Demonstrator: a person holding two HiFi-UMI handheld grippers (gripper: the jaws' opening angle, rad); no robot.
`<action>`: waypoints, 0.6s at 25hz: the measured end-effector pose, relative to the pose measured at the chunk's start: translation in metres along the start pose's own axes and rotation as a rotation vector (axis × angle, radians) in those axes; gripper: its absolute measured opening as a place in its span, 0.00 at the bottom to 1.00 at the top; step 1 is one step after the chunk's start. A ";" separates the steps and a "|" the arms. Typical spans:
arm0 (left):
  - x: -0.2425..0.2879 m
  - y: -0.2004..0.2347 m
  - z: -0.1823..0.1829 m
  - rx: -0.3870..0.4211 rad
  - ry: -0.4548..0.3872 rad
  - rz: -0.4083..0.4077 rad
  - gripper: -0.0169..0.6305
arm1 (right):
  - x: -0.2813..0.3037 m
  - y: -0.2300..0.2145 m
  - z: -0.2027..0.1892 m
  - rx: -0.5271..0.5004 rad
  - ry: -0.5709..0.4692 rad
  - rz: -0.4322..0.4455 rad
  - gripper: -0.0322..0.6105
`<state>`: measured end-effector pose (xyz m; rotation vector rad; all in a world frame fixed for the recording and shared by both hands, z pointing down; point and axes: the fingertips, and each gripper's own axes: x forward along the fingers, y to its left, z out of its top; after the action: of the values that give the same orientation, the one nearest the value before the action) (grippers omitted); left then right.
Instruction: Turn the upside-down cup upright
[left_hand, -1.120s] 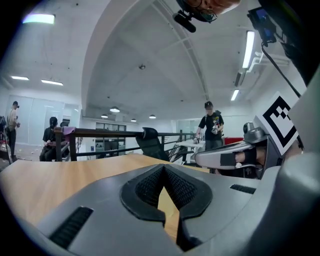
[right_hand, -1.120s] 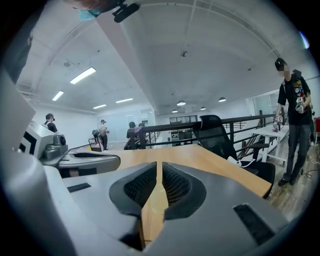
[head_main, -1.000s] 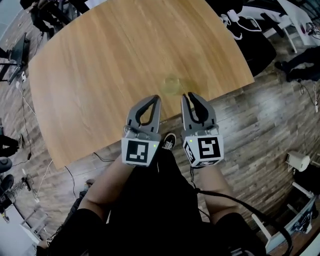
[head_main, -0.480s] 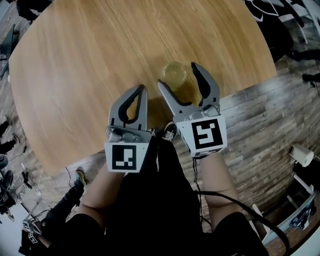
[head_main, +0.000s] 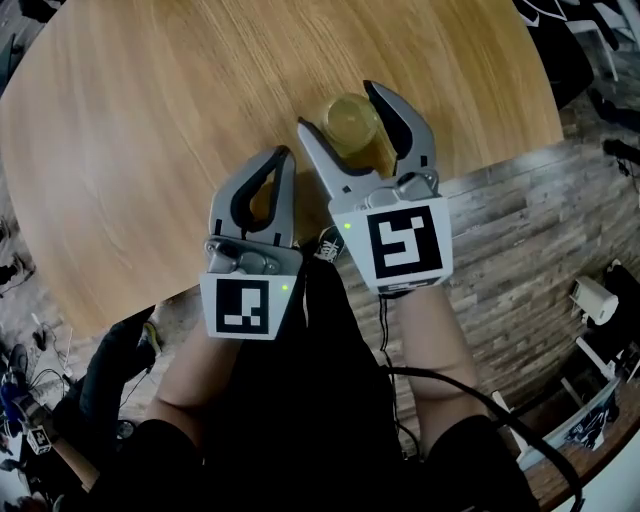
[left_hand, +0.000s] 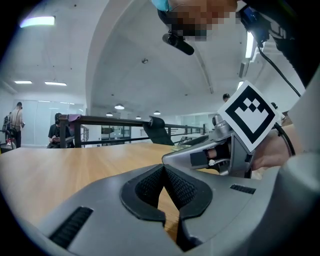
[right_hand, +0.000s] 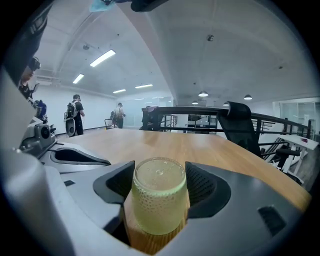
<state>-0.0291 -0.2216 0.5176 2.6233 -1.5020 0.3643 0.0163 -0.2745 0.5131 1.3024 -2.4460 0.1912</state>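
Observation:
A pale yellow-green dimpled glass cup (head_main: 350, 122) stands upside down on the wooden table (head_main: 150, 110), near its front edge. My right gripper (head_main: 338, 108) is open and straddles the cup, one finger on each side. In the right gripper view the cup (right_hand: 159, 202) fills the gap between the pads (right_hand: 202, 185), and I see no pad pressing on it. My left gripper (head_main: 283, 153) is shut and empty, just left of the right one, over the table's edge. The left gripper view shows its jaws (left_hand: 164, 170) closed over bare wood.
The table's curved front edge (head_main: 200, 290) runs just under both grippers, with plank floor (head_main: 520, 220) to the right. A railing and a black office chair (right_hand: 242, 127) stand beyond the far side of the table. People stand far off (right_hand: 75, 120).
Both grippers have come down and forward toward the table. The right gripper went from shut to wide open and now has the cup between its fingers. The left stays shut.

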 end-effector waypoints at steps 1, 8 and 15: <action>0.000 0.000 0.000 0.001 -0.005 0.000 0.04 | 0.000 0.000 0.000 0.005 -0.003 0.002 0.53; 0.004 -0.012 0.000 0.097 -0.014 -0.082 0.24 | -0.015 -0.011 0.022 0.065 -0.058 -0.005 0.53; 0.020 -0.040 0.015 0.134 -0.015 -0.209 0.61 | -0.043 -0.004 0.063 0.103 -0.100 0.071 0.53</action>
<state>0.0174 -0.2211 0.5096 2.8586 -1.2314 0.4398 0.0255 -0.2609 0.4378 1.2968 -2.6003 0.2804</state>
